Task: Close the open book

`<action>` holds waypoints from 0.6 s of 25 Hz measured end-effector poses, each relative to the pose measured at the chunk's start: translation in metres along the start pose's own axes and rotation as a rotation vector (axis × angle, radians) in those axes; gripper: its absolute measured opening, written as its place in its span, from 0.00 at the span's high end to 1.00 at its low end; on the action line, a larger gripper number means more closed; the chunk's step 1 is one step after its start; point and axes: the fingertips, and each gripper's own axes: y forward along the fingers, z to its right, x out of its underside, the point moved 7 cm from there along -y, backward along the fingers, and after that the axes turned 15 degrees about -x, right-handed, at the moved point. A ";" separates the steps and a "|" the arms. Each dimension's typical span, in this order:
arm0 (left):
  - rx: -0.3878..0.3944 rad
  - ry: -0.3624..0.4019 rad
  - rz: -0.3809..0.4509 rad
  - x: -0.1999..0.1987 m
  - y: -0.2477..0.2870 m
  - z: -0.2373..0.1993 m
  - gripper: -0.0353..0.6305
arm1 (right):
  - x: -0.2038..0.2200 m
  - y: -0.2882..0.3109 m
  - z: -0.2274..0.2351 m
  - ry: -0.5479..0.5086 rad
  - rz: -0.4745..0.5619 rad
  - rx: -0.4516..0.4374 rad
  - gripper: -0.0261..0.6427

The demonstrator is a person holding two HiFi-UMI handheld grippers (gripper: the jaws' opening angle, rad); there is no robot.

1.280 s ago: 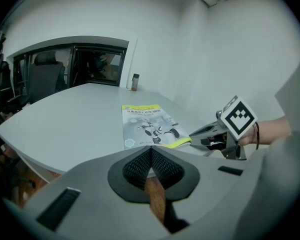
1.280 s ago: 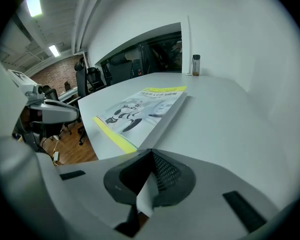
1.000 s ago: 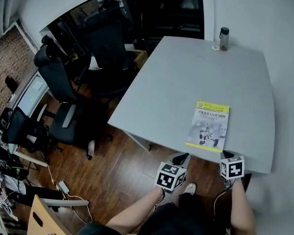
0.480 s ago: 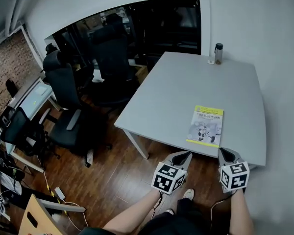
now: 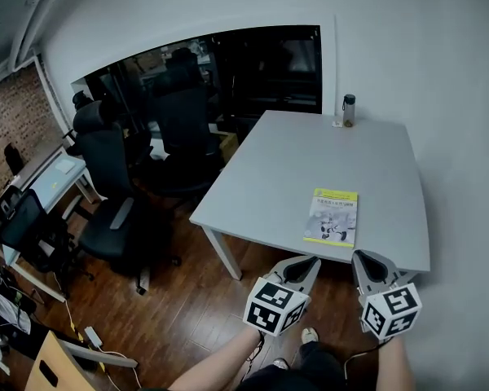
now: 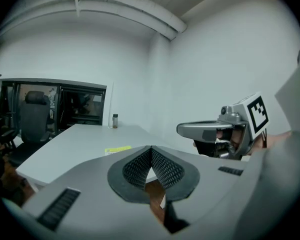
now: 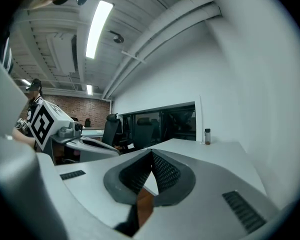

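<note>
The thin yellow-and-white paperback book [image 5: 332, 217] already looks closed on the pale grey desk [image 5: 310, 153], so the left gripper [image 5: 309, 261] and right gripper [image 5: 361, 258], fingers pressed together and empty, probably need only withdraw.

- Desk [image 5: 310, 161]: grey top on pale legs, its right side along the white wall [image 5: 424, 63].
- Bottle [image 5: 348, 111]: dark cap, upright at the desk's far corner. A small pale item sits just beside its base, too small to identify.
- Office chairs: black, high-backed. One [image 5: 183, 125] is near the desk's far left edge, a second [image 5: 106, 177] further left, a third [image 5: 28, 222] by a side table.
- Floor [image 5: 196, 300]: dark wood boards.
- Glazed partition [image 5: 261, 63]: dark, behind the desk.
- Brick wall [image 5: 12, 125]: at far left.
- Cardboard box [image 5: 53, 365]: on the floor, lower left, with cables near it.
- Ceiling light [image 7: 97, 29]: lit strip, with white pipes [image 7: 170, 29] running beside it.
</note>
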 end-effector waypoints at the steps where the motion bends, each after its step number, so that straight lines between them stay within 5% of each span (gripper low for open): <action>1: 0.003 0.001 0.009 -0.004 -0.003 0.002 0.94 | -0.005 -0.002 -0.004 -0.003 0.011 -0.004 0.95; 15: 0.004 -0.047 0.067 -0.021 -0.036 0.005 0.94 | -0.019 -0.010 -0.030 0.050 0.072 -0.011 0.95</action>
